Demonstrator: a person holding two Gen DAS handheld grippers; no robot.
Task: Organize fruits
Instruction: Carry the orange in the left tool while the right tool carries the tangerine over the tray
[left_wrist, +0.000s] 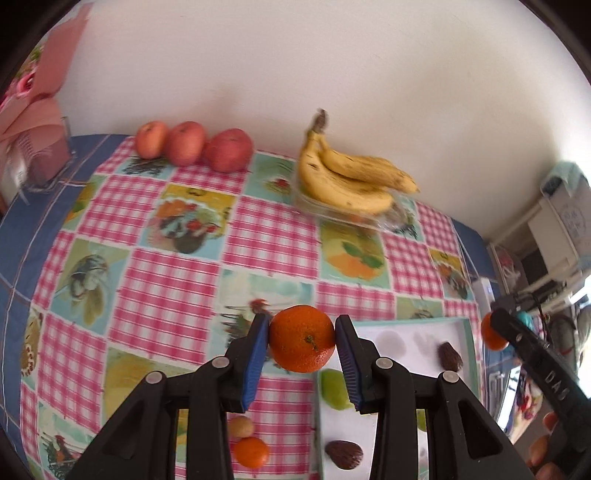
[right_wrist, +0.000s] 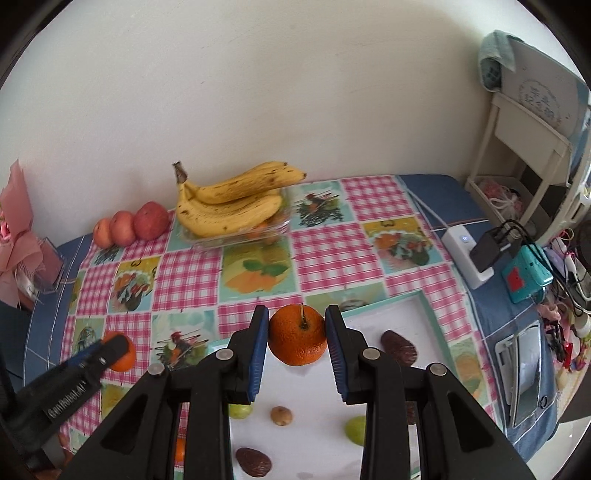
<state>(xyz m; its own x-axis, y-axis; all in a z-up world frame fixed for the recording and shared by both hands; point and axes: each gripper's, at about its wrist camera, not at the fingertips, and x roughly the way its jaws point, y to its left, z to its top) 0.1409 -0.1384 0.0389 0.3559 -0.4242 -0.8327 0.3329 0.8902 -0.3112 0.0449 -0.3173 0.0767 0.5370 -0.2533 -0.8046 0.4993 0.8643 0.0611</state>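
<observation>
- Your left gripper is clamped on a round orange tangerine, both blue-padded fingers pressed against its sides, and it hangs above the pink-checked tablecloth with fruit pictures, just left of the white shallow tray with a pale teal rim.
- Your right gripper is likewise closed on a second orange tangerine with a short stem, held over the near-left part of that tray.
- In the right wrist view, your left gripper appears at the lower left, with its tangerine over the cloth, well apart from the tray.
- On the tray lie two dark brown ridged nut-like fruits, two small green fruits and one small tan round fruit.
- In the left wrist view, a small orange tangerine and a pale yellowish round fruit sit touching on the cloth, just left of the tray.
- A bunch of yellow speckled bananas rests on a clear plastic container near the white wall; orange fruit shows inside it, too dim to name.
- Three red apples stand in a row against the wall, left of the bananas, each touching the next.
- A white power strip with a black plug lies on the blue sheet at the right.
</observation>
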